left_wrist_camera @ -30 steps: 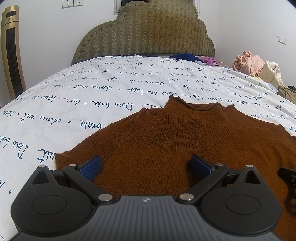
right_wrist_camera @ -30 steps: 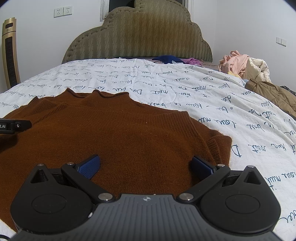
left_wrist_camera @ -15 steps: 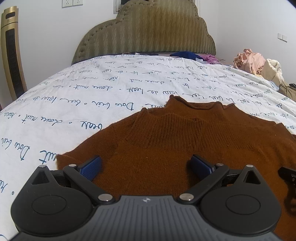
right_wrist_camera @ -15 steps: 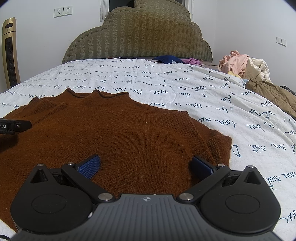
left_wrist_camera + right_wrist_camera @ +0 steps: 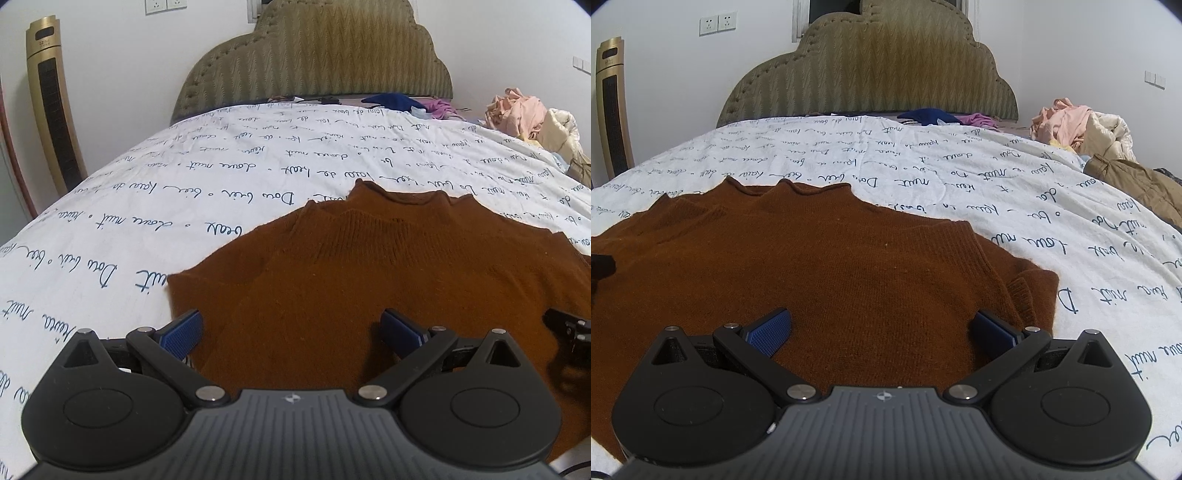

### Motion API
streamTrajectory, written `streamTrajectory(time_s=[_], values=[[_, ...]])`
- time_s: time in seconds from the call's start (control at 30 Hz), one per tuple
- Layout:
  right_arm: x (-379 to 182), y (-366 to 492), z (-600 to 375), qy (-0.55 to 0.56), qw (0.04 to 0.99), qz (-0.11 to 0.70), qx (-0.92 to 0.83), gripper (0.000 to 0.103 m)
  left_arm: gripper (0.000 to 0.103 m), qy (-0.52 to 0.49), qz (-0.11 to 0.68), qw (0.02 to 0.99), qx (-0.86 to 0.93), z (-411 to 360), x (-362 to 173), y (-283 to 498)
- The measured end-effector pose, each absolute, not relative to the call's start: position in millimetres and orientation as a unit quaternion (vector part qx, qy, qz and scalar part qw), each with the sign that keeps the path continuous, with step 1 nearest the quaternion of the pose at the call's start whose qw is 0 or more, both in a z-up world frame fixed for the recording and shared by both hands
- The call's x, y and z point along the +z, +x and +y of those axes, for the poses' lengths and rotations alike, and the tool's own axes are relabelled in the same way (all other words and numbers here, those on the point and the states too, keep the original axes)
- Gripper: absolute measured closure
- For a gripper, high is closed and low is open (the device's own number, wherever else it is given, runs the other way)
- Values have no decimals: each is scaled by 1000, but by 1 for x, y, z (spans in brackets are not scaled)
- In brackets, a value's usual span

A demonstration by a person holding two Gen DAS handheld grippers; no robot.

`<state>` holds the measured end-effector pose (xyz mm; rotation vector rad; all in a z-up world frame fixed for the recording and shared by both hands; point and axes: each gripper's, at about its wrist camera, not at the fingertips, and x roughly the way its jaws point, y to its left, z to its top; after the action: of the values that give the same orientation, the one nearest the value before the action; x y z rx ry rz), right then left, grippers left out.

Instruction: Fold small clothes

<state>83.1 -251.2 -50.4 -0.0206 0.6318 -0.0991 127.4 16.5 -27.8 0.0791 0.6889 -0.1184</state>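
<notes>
The brown sweater (image 5: 388, 295) is lying flat on the bed (image 5: 221, 177), sleeves tucked in, while both hand-held grippers, left (image 5: 291, 328) and right (image 5: 882, 326), are hovering with fingers apart, likely readying the next fold.

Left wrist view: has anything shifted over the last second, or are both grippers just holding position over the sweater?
The left gripper drifted slightly rightward, so the brown sweater's left edge now sits nearer its left finger. Nothing was gripped or released. The right gripper stayed put; both remain open above the sweater, which lies unchanged on the script-printed bedsheet.
</notes>
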Motion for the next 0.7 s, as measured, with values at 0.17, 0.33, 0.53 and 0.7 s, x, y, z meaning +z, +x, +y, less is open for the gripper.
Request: streamTrajectory(time_s=[0.17, 0.33, 0.53, 0.7], values=[[-34, 69, -241, 22, 942, 331, -54, 0, 0, 46, 347, 935, -62, 17, -27, 124], [-8, 47, -212, 40, 954, 295, 36, 0, 0, 43, 352, 933, -59, 22, -25, 122], [3, 33, -173, -30, 960, 277, 26, 0, 0, 47, 354, 932, -58, 28, -24, 122], [12, 16, -153, -50, 965, 258, 17, 0, 0, 64, 338, 937, -53, 44, -14, 127]])
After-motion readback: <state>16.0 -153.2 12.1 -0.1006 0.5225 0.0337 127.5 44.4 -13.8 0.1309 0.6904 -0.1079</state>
